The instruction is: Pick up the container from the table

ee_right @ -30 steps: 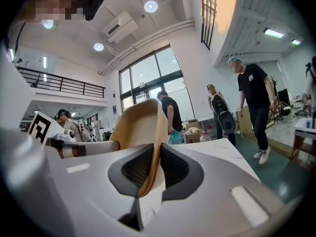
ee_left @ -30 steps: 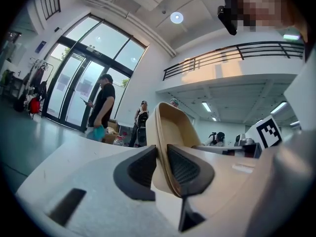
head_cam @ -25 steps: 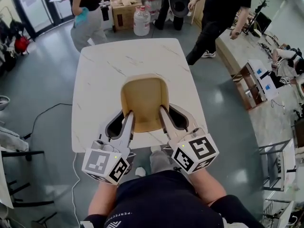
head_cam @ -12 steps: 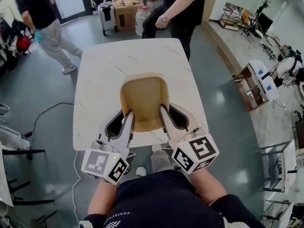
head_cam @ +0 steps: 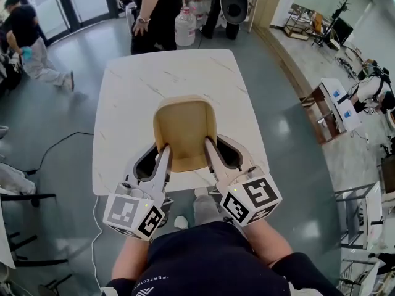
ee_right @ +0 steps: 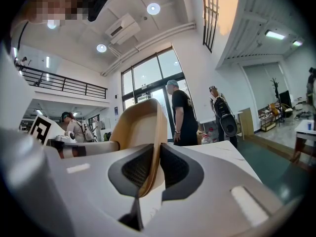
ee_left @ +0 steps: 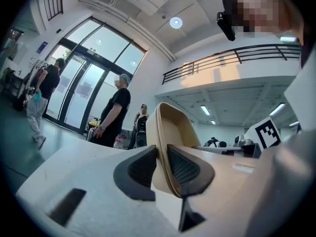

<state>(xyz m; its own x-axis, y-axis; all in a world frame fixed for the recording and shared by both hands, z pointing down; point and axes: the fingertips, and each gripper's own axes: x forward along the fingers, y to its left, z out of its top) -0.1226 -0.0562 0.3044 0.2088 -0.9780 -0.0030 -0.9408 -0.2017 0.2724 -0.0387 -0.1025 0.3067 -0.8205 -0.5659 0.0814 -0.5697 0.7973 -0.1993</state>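
**Both grips set on the container, lift not yet shown**

Closest to me, the 2 marker cubes sit just in front of my body, and from them the grippers reach forward side by side. The left gripper [head_cam: 164,155] has the container's left wall between its fingers [ee_left: 183,168]. In the left gripper view the dark pads pinch that thin beige wall from both sides, 1 pad inside and 1 outside. The right gripper [head_cam: 210,148] does the same on the opposite wall. In the right gripper view its fingers [ee_right: 136,171] are clamped on the rim edge with no gap showing.

The container [head_cam: 185,131] is a beige, open-topped tub with a rounded far end. It lies at the near part of the white marbled surface [head_cam: 179,73], with its near end close to the edge facing me. I cannot tell whether its base has left the surface; nothing in these views shows a clear gap under it.

So I judge the reach and the grasp done, and the raise is what remains: both hands need to go up together and level, or the thin walls may flex or slip.

Beyond the far edge stands a person [head_cam: 154,11], with a water jug [head_cam: 184,26] on the floor beside them.
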